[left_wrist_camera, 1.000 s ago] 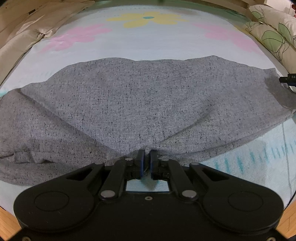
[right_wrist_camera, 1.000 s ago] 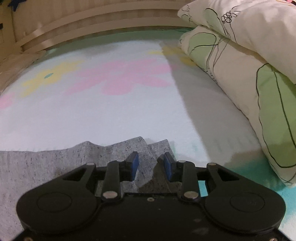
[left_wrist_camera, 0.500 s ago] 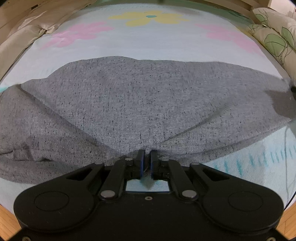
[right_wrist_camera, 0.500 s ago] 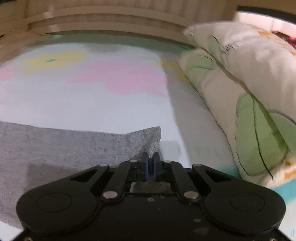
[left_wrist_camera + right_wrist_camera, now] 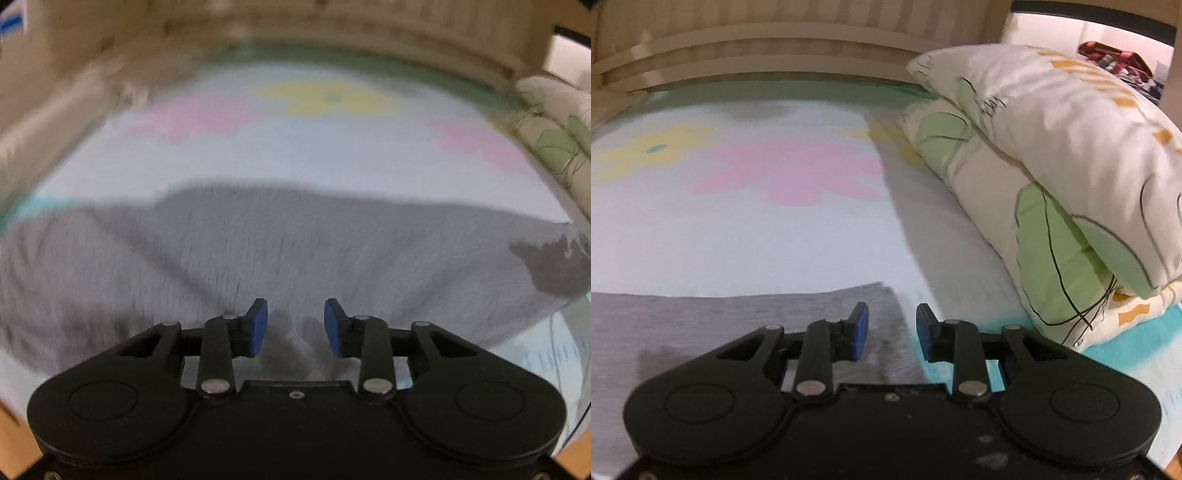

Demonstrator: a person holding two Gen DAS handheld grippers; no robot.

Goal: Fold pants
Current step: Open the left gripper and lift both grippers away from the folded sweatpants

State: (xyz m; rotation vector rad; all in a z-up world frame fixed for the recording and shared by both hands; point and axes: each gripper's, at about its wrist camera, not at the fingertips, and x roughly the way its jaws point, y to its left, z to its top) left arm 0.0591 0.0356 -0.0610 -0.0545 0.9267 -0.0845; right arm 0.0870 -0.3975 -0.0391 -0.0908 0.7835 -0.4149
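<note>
Pants (image 5: 295, 243): grey, spread flat on sheet (image 5: 295, 155), fold laid. Left gripper (image 5: 295, 326): jaws just opened, apart, nothing clamped. Right gripper (image 5: 892, 330): likewise, at the pants' 3 o'clock corner. Risk: released fold may be sprung back or snagged by a pad.

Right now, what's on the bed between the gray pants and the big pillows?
Nothing. In the right wrist view, only bare flowered sheet lies between the gray pants and the stacked pillows.
</note>
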